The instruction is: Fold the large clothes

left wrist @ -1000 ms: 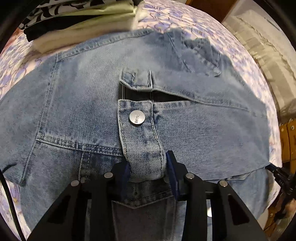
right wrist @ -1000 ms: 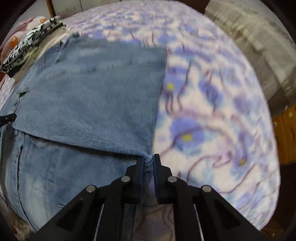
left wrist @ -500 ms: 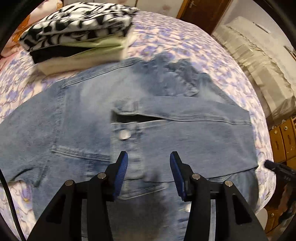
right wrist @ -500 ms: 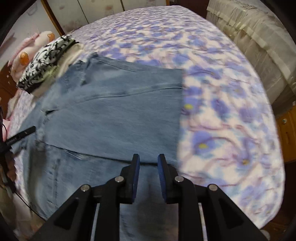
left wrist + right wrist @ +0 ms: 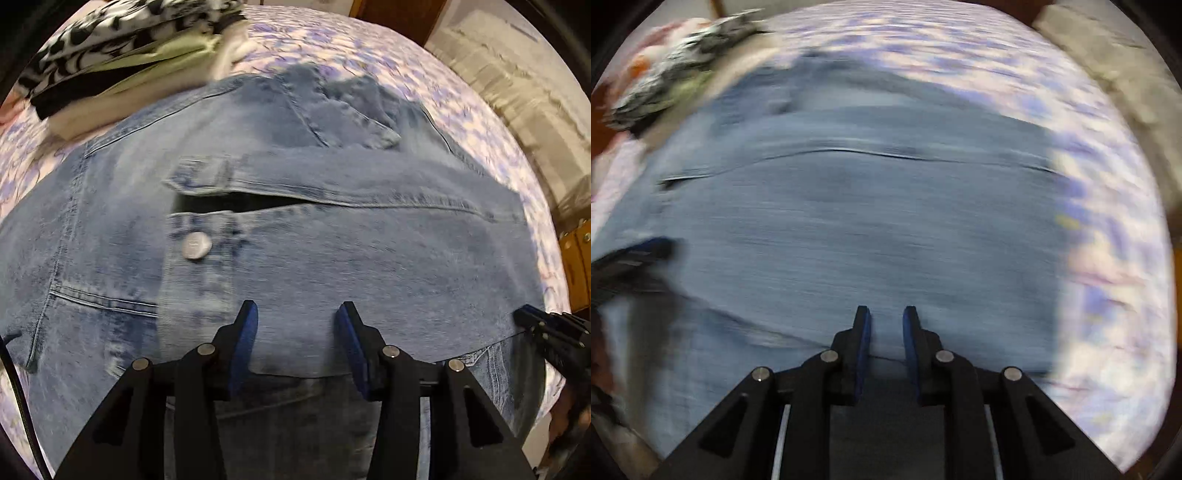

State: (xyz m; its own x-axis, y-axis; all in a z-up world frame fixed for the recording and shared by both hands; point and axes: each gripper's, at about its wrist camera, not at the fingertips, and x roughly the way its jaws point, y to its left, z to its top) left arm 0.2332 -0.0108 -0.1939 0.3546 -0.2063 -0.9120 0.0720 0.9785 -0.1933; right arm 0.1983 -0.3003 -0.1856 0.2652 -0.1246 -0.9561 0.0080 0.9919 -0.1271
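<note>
A pair of light blue jeans (image 5: 295, 229) lies folded on the floral bed, waistband and metal button (image 5: 196, 245) toward the left; it also fills the blurred right wrist view (image 5: 849, 229). My left gripper (image 5: 295, 325) is open and empty, just above the folded denim edge. My right gripper (image 5: 885, 325) is open a little and empty over the denim. Its tip shows at the right edge of the left wrist view (image 5: 532, 321).
A stack of folded clothes (image 5: 125, 55) with a black-and-white patterned top sits at the far left of the bed (image 5: 369, 48); it also shows in the right wrist view (image 5: 683, 62). A beige quilted cover (image 5: 524, 85) lies along the right side. Wooden drawers (image 5: 576, 266) stand at the right edge.
Both grippers have let go of the denim and opened. They lifted back, then moved in low over the folded jeans again, shifting sideways.
</note>
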